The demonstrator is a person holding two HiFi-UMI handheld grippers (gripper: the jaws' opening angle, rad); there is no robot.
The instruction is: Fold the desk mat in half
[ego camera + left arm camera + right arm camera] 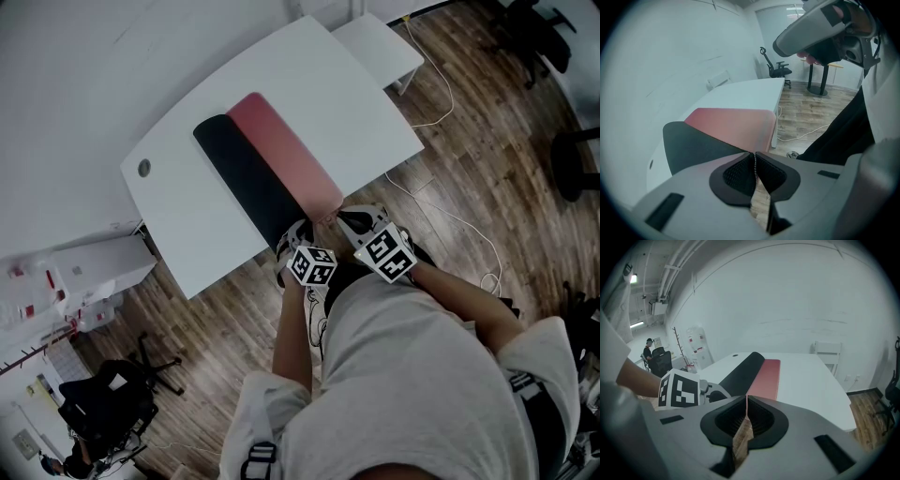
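Observation:
The desk mat (272, 169) lies lengthwise on the white table (356, 112), showing a black band on the left and a pink band (286, 155) on the right. Both grippers sit at its near end by the table's front edge. My left gripper (300, 230) is shut on the black part's thin edge (754, 161). My right gripper (349, 218) is shut on the pink part's edge (747, 404). In the right gripper view the black band (743, 371) looks raised and curved at its far end. The left gripper's marker cube (678, 389) shows there too.
A round hole (143, 168) sits near the table's left corner. A small white side table (380, 42) stands beyond the far end, with a white cable (441, 98) on the wooden floor. A white cabinet (94, 267) stands left; office chairs (141, 389) stand around.

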